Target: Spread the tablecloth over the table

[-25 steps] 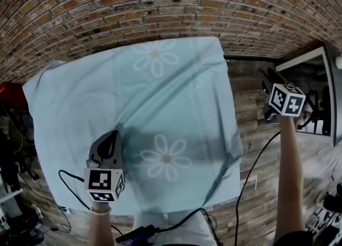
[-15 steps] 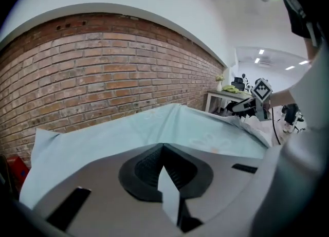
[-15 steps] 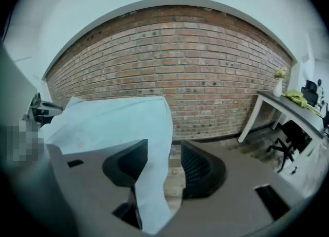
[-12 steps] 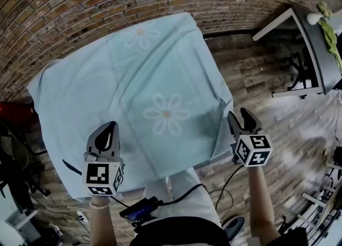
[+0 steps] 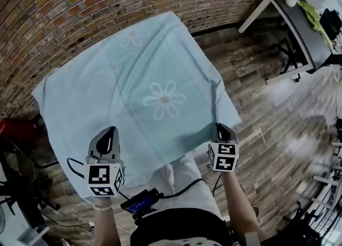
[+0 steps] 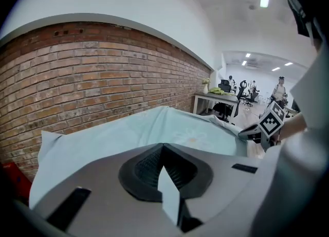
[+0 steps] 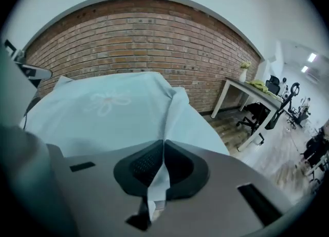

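The tablecloth (image 5: 133,101), pale blue-green with white flower prints (image 5: 164,100), lies draped over the bench and hides its top entirely. It stretches away from both hand-held grippers toward the brick wall (image 5: 107,5) beyond them.

We see the left hand-held gripper (image 6: 163,148) with its jaws pressed together. A thin sliver of the cloth is pinched between the dark ribbed pads (image 6: 146,171), so it is clamped on the near edge at the left side. Ahead of it the fabric runs smooth and fairly flat.

The right hand-held gripper (image 7: 163,148) has just been closing its jaws, and they now meet on a crumpled fold of the same cloth that hangs down between the pads. It grips the near right corner. Ahead of this gripper a raised crease runs away along the right side of the cloth, and to its right the fabric drops off over the bench's side toward the wooden floor (image 5: 256,79).

The near hem spans between the two grippers, with the person's light trousers (image 5: 181,181) just behind it.
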Demonstrator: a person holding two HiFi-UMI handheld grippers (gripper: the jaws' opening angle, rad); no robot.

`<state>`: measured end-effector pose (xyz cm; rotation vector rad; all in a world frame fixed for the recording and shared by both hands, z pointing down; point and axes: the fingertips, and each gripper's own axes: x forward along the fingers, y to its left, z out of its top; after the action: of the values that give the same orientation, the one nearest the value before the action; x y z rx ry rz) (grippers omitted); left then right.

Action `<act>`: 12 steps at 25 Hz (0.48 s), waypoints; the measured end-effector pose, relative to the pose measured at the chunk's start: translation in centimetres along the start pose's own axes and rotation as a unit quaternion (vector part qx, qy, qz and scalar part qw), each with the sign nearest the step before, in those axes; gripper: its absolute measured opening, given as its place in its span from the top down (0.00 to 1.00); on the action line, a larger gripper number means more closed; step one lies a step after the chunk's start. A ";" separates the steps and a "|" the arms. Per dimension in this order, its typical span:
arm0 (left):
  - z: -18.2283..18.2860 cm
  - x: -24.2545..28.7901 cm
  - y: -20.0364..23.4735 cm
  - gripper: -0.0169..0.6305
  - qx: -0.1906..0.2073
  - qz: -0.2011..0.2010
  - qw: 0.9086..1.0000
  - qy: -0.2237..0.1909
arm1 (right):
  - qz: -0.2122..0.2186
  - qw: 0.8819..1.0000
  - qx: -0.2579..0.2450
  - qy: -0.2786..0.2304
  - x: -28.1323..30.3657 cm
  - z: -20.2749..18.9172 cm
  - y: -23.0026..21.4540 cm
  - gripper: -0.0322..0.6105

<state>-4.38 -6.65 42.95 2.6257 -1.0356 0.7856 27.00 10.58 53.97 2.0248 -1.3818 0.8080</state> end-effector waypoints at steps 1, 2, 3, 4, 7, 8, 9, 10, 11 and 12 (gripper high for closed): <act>-0.3 -0.2 -0.1 0.95 0.001 -0.001 1.000 0.003 | -0.015 1.000 -0.006 -0.001 -0.3 0.0 -0.8 0.90; -0.7 -0.3 -0.1 0.95 0.003 -0.003 1.000 0.006 | -0.031 0.999 -0.009 -0.002 -0.7 -0.1 -1.9 0.90; -1.0 -0.3 -0.1 0.95 0.004 -0.004 1.000 0.010 | -0.048 0.999 -0.009 -0.002 -1.0 -0.2 -3.3 0.90; -1.3 -0.4 -0.1 0.95 0.005 -0.005 1.000 0.012 | -0.066 0.998 -0.006 -0.001 -1.3 -0.3 -4.9 0.90; -1.8 -0.4 -0.3 0.95 0.006 -0.007 1.000 0.016 | -0.111 0.994 -0.009 0.006 -1.4 -0.6 -9.4 0.90; -1.8 -0.3 -0.3 0.95 0.006 -0.008 1.000 0.017 | -0.121 0.993 -0.017 0.009 -1.2 -0.7 -10.7 0.90; -1.9 -0.3 -0.4 0.95 0.006 -0.009 1.000 0.017 | -0.129 0.991 -0.024 0.013 -1.0 -0.7 -11.9 0.90; -1.9 -0.3 -0.3 0.95 0.005 -0.009 1.000 0.018 | -0.136 0.990 -0.029 0.016 -0.7 -0.7 -13.1 0.90; -1.8 -0.3 -0.3 0.95 0.005 -0.009 1.000 0.018 | -0.143 0.989 -0.034 0.020 -0.5 -0.5 -14.3 0.90; -1.8 -0.3 -0.2 0.95 0.004 -0.009 1.000 0.020 | -0.150 0.988 -0.037 0.022 -0.2 -0.3 -15.4 0.90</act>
<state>-5.14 -5.68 44.34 2.6112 -1.0002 0.8356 41.38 15.82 52.42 2.0768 -1.0333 0.6550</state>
